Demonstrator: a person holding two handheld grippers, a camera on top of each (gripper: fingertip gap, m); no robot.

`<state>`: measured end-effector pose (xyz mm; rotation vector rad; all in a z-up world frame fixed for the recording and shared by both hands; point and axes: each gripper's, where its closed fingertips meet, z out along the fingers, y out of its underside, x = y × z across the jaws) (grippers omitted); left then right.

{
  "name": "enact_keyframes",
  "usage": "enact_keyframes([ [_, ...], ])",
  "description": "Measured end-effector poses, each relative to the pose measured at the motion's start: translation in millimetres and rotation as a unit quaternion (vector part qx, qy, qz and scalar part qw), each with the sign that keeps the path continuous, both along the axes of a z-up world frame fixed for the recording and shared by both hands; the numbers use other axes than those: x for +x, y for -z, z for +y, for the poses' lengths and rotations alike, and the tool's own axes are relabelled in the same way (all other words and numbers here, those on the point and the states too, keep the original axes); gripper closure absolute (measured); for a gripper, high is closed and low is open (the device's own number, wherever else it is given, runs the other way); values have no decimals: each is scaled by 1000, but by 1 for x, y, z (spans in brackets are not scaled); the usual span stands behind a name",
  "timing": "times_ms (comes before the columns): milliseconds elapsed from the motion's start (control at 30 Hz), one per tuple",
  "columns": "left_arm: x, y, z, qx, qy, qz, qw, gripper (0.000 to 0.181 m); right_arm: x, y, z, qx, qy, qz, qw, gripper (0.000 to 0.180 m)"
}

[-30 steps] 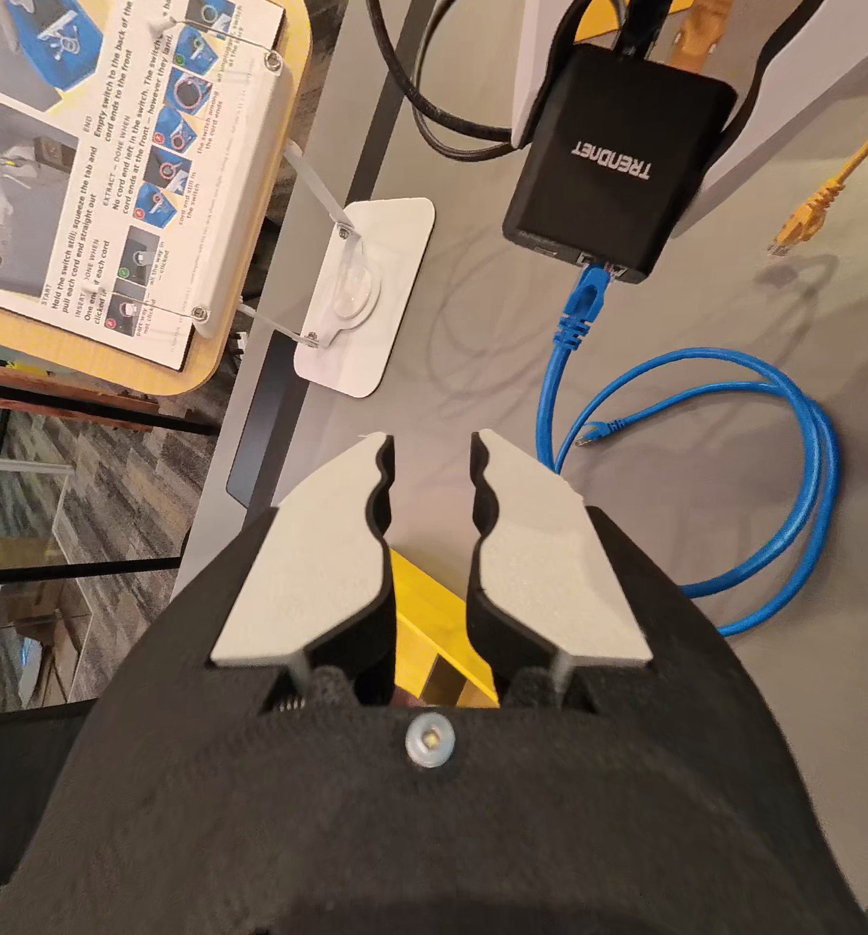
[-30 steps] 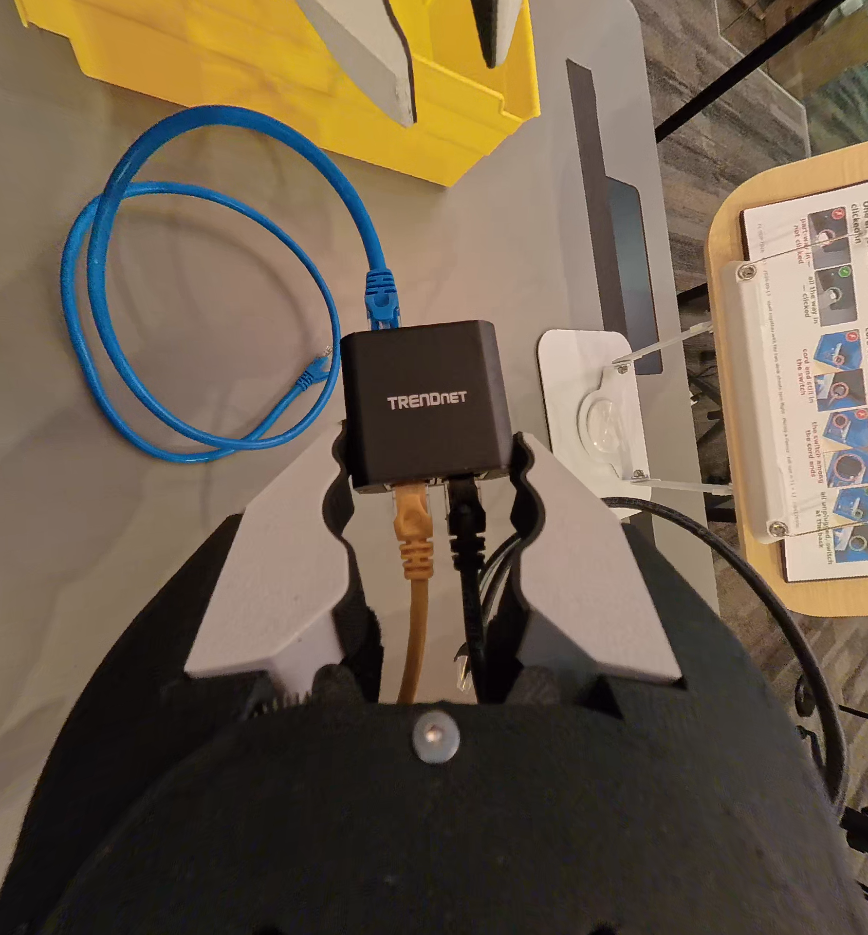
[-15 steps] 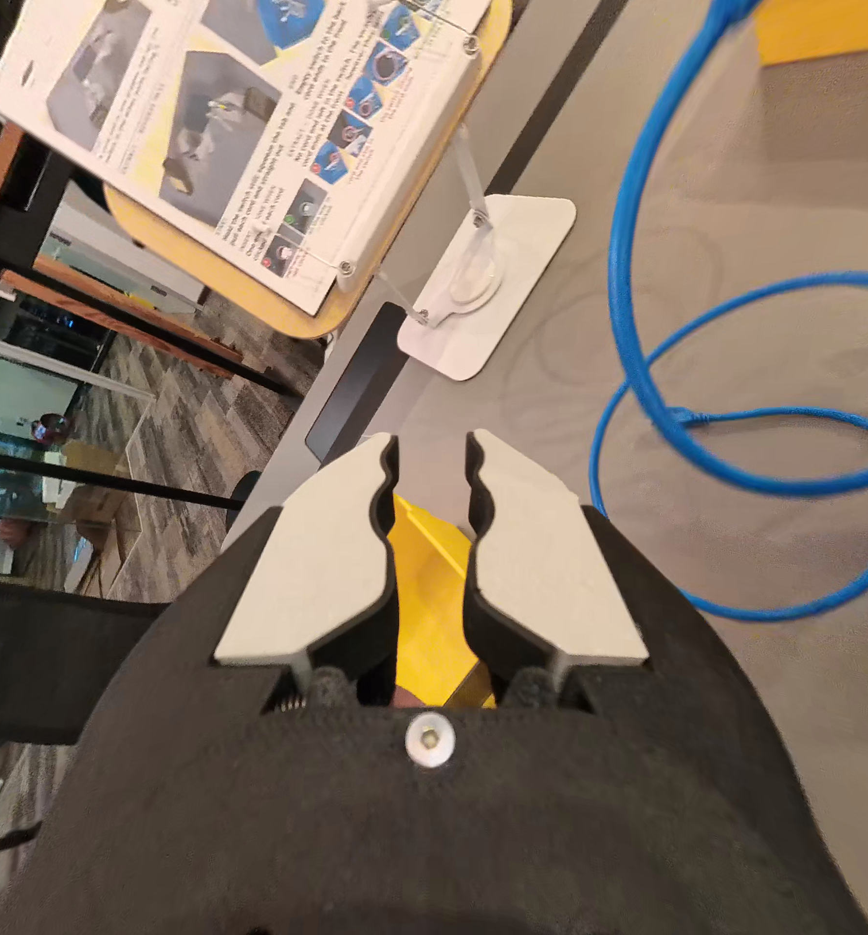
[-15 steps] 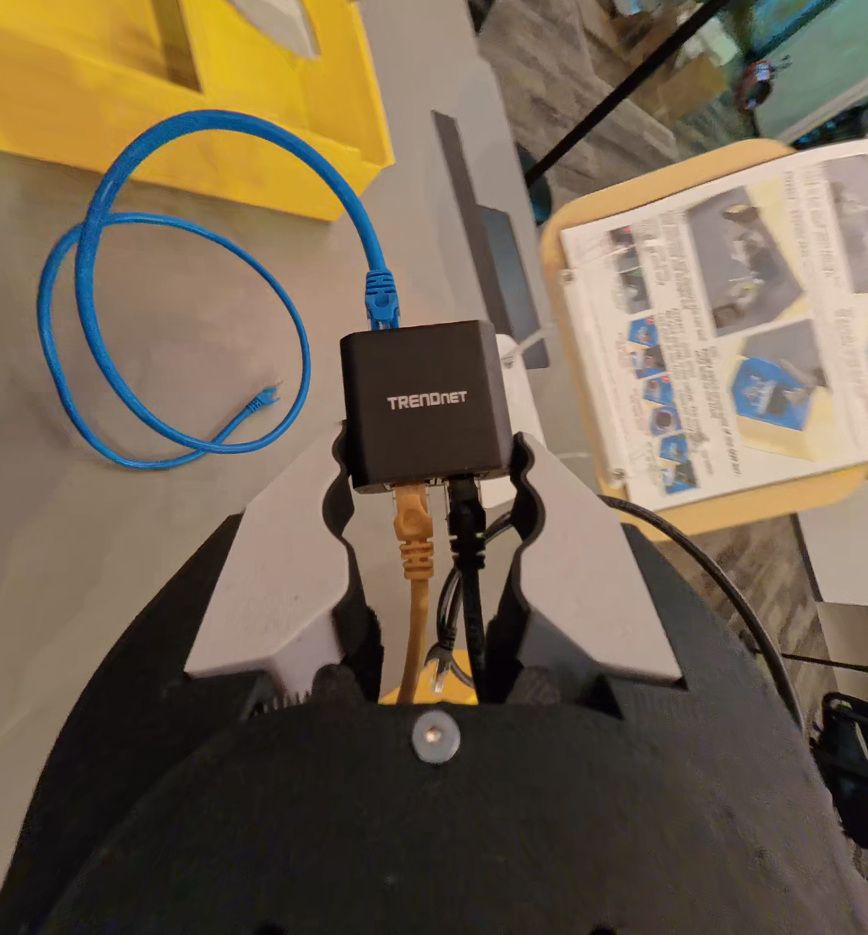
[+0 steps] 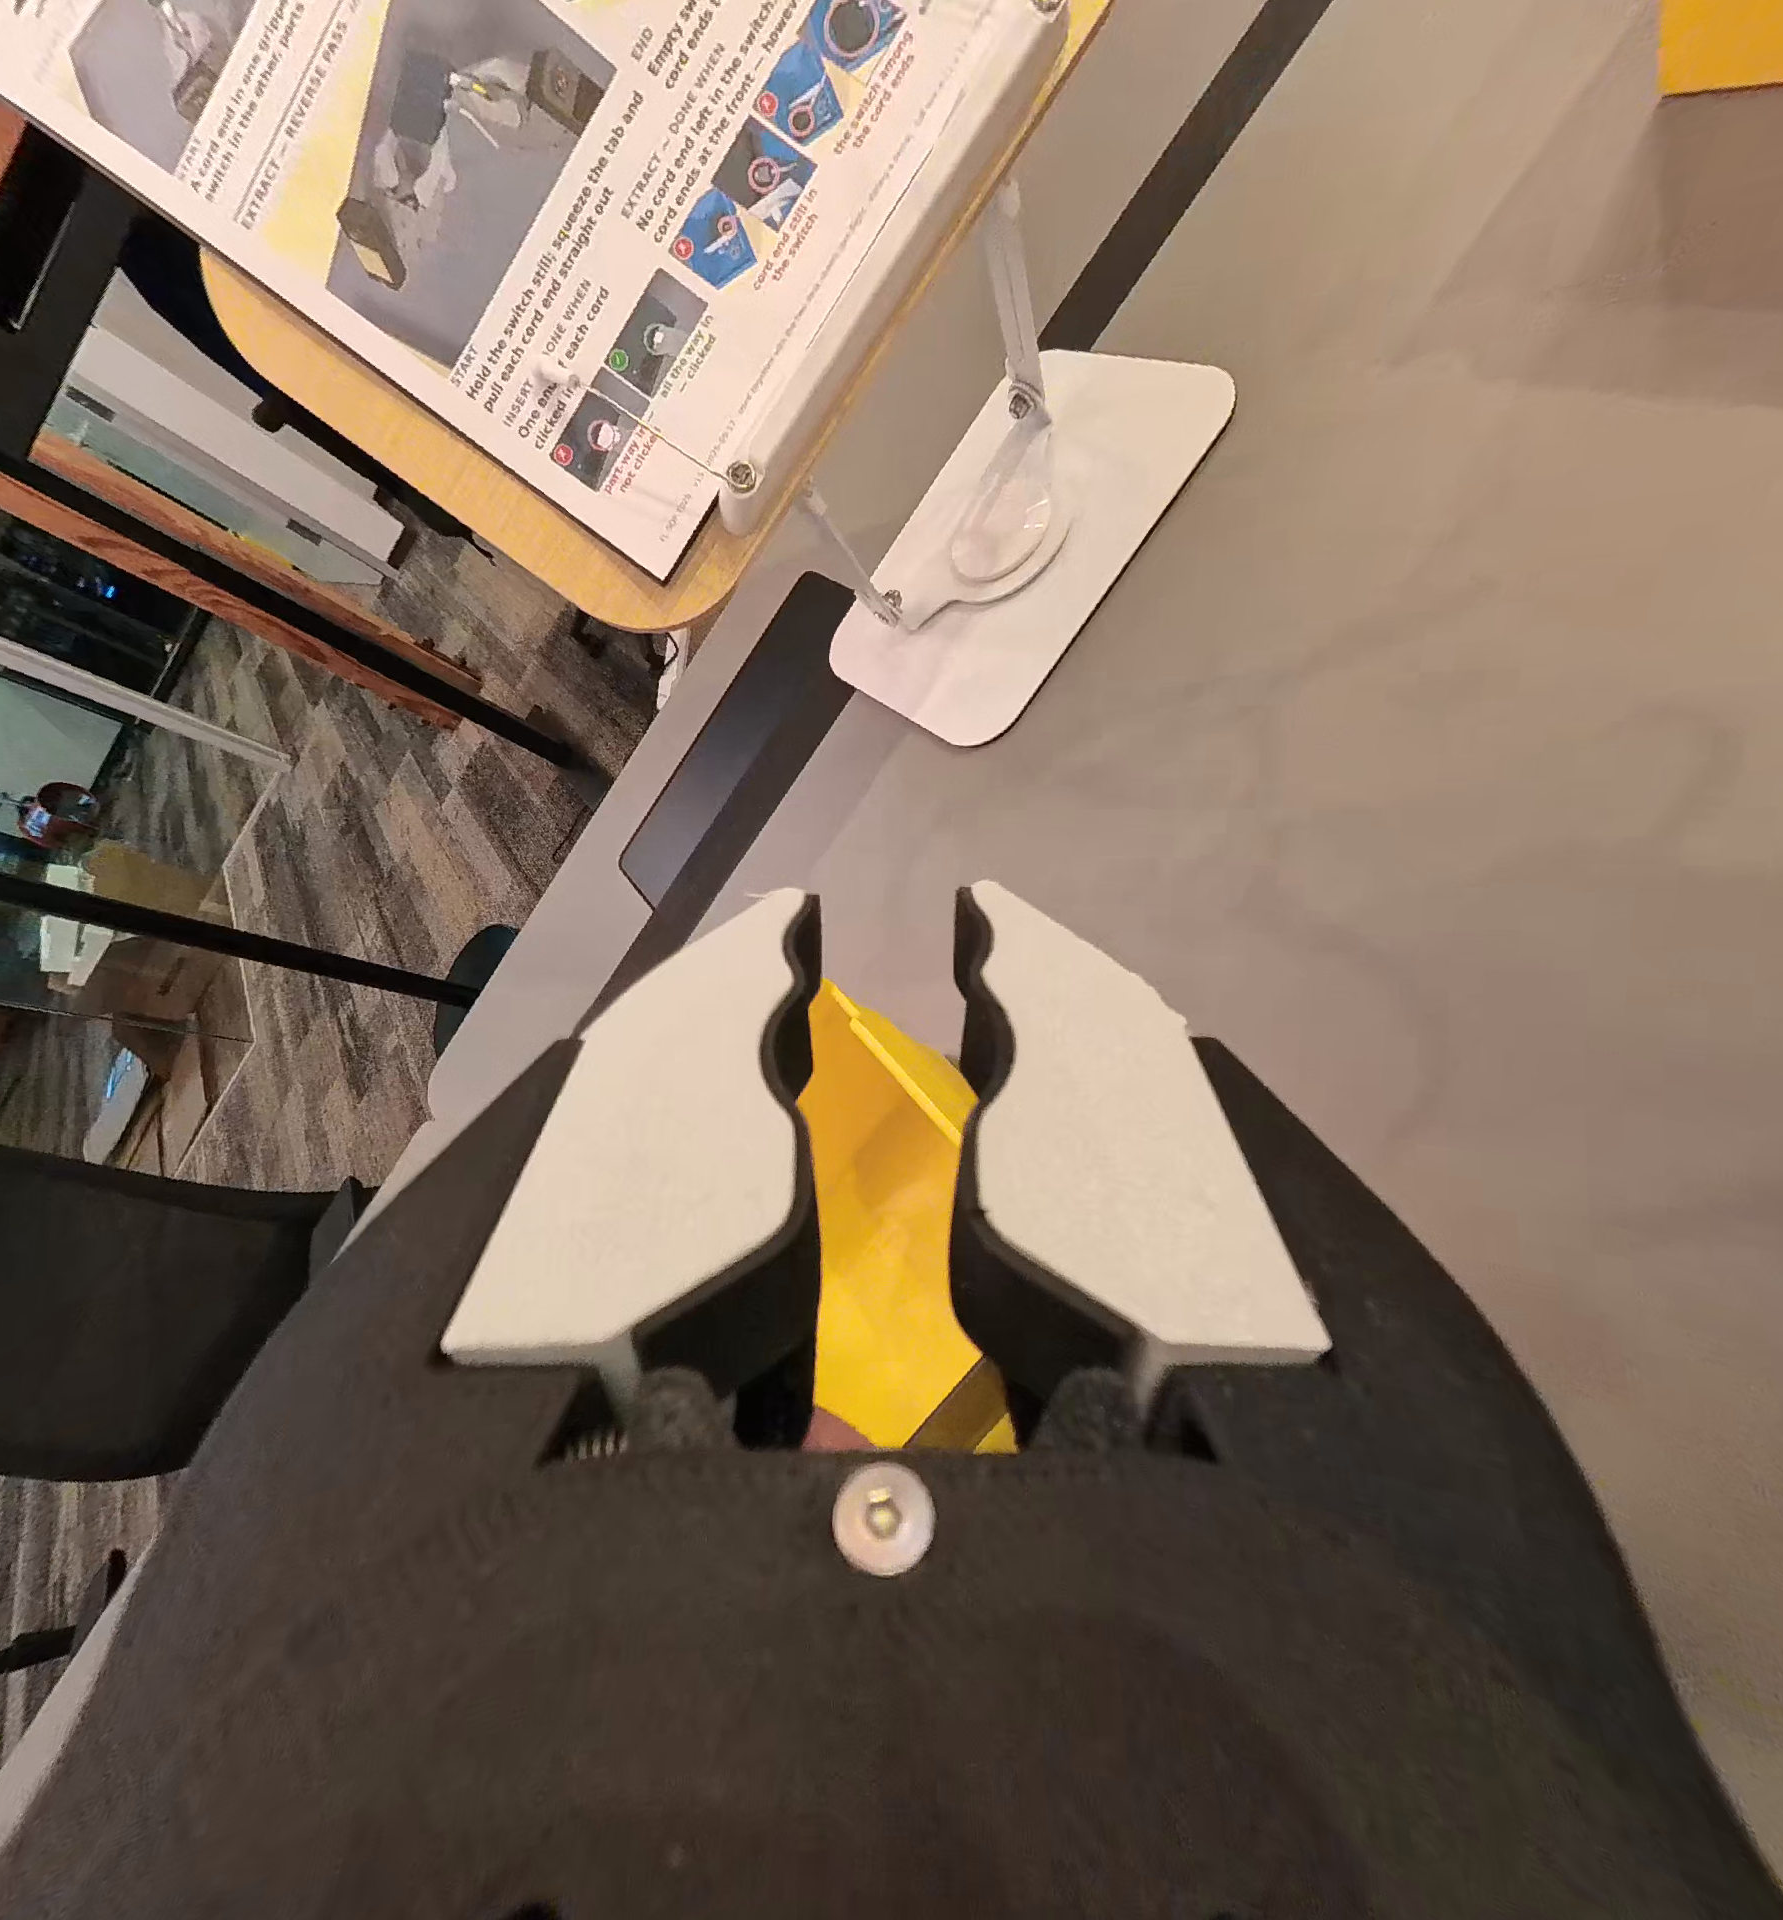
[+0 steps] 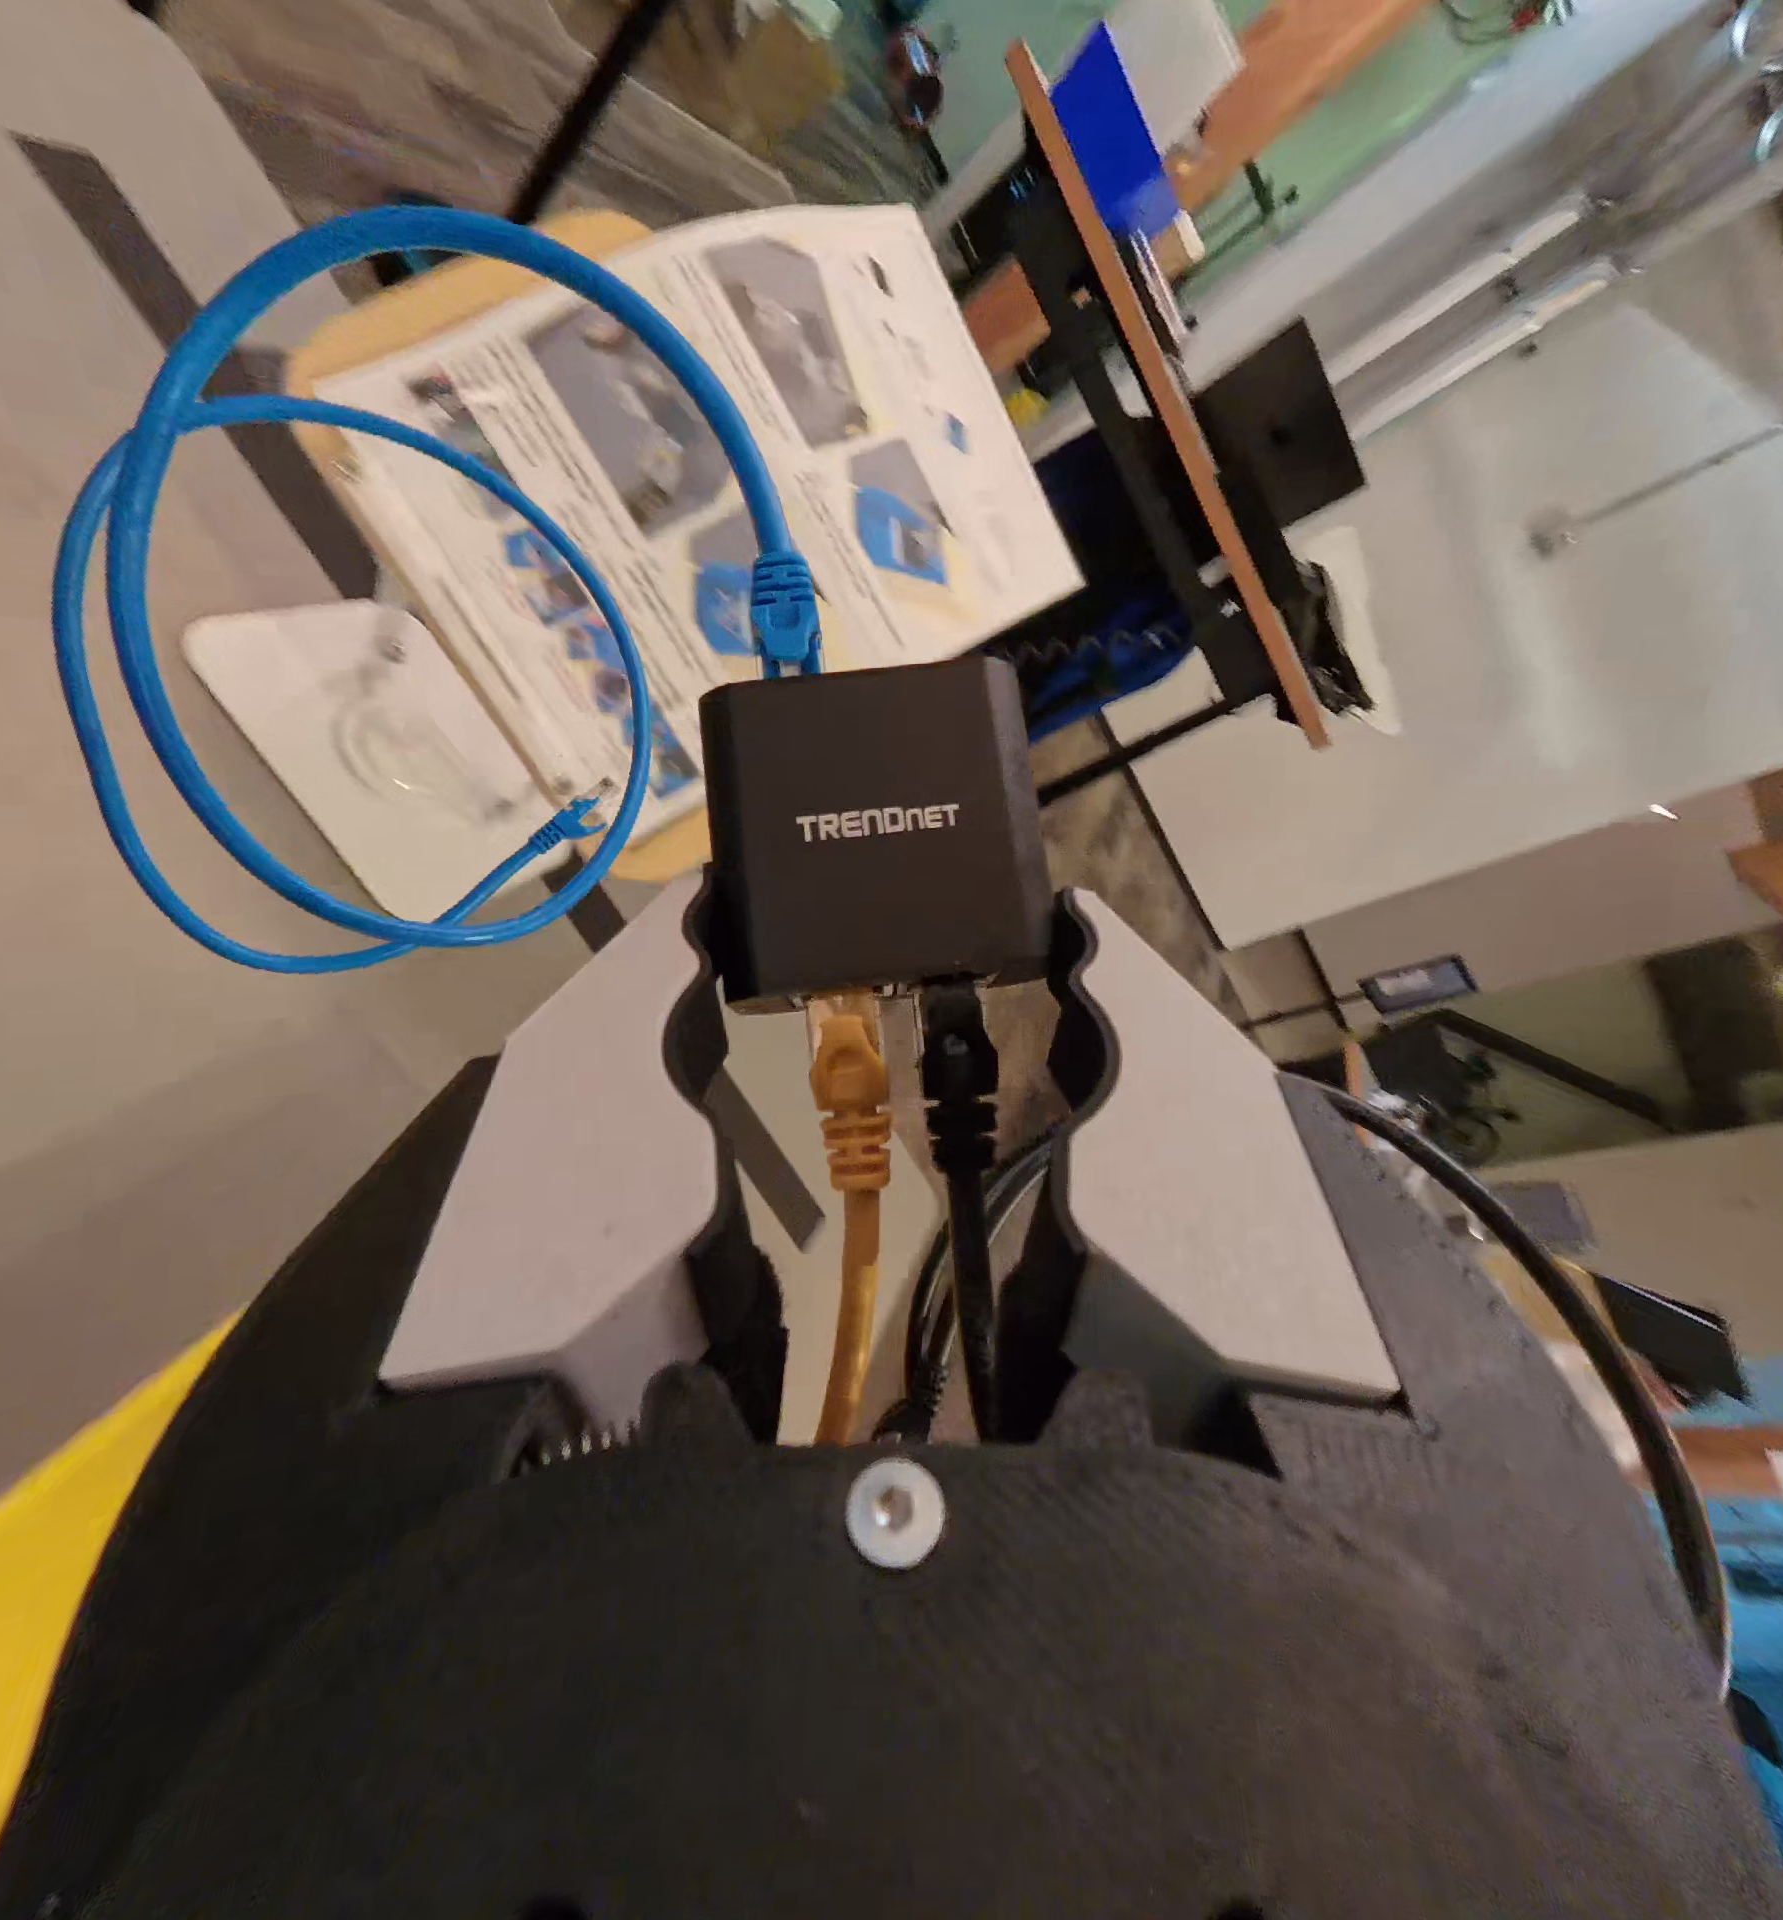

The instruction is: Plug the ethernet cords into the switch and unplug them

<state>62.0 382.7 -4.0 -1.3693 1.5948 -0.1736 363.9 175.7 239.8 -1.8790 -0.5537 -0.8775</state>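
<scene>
Clamping the black switch [image 6: 879,826] by its two side walls, your right gripper [image 6: 887,935] holds it lifted off the desk [image 6: 87,1091] and tilted, so it hangs in the air above the desk's far edge. An orange cord [image 6: 851,1112] and a black cord [image 6: 960,1091] sit plugged into the face turned toward the camera and run back between the jaws. A blue cord [image 6: 367,582] is plugged into the opposite face; its loop hangs free beside the switch, with its loose end [image 6: 567,826] dangling.

You can expect the switch to be a light, rigid plastic box with smooth sides, so the present side grip looks right, but it may slip or twist if a cord is tugged at an angle. The cords are soft and springy. Take each one by the stiff moulded boot just behind the plug, press the latch tab, and pull straight out.

Your left gripper [image 5: 887,914] holds nothing, its jaws a narrow gap apart, over the desk's edge near the white base [image 5: 1105,540] of the stand carrying the instruction sheet [image 5: 554,208]. A yellow bin [image 5: 887,1195] shows between its jaws. Neither switch nor cords appear in that view.
</scene>
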Motion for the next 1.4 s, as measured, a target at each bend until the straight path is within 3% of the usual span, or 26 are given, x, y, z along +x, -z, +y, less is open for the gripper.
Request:
enact_keyframes([
  [133,3,10,2,-9,0,9,1000,157,47,-12,-26,-40,52,-48,997,118],
  [267,6,20,1,-12,2,20,1000,157,86,12,-35,-122,77,-107,984,118],
  [533,12,38,1,-14,5,41,999,156,138,123,-23,-298,78,-198,931,118],
  [667,13,45,2,-17,7,47,999,156,141,176,-13,-341,55,-189,919,118],
  [967,16,61,2,-28,15,61,998,156,140,239,9,-303,29,-71,950,118],
  [1400,21,70,-2,-30,22,71,997,156,158,306,-3,-234,23,51,971,118],
])
